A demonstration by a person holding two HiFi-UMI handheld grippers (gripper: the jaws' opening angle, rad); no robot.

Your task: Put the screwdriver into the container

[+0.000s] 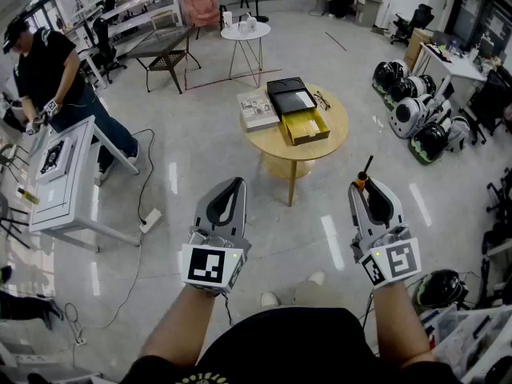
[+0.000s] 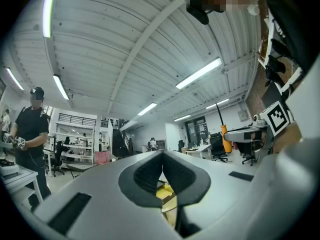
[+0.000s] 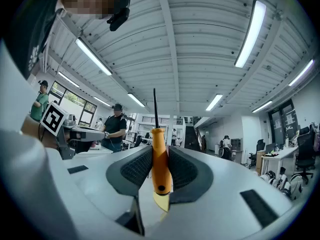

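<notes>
The screwdriver (image 1: pixel 363 179) has an orange handle and a thin black shaft that points up and away from me. My right gripper (image 1: pixel 362 189) is shut on its handle, and in the right gripper view the pads press both sides of the screwdriver (image 3: pixel 160 161), held upright in the right gripper (image 3: pixel 160 156). My left gripper (image 1: pixel 233 184) is level with it on the left, shut and holding nothing, and its tips meet in the left gripper (image 2: pixel 161 156) view. The open yellow container (image 1: pixel 306 126) lies on the round wooden table (image 1: pixel 337 138), a good way ahead of both grippers.
A black box (image 1: pixel 290 96), a printed booklet (image 1: pixel 257 109) and glasses (image 1: pixel 322 100) share the round table. A small white table (image 1: pixel 246 32) stands behind it. A person (image 1: pixel 48 74) works at a white bench (image 1: pixel 68 178) on the left. Several round robots (image 1: pixel 416 114) sit at right. A power strip (image 1: pixel 150 219) lies on the floor.
</notes>
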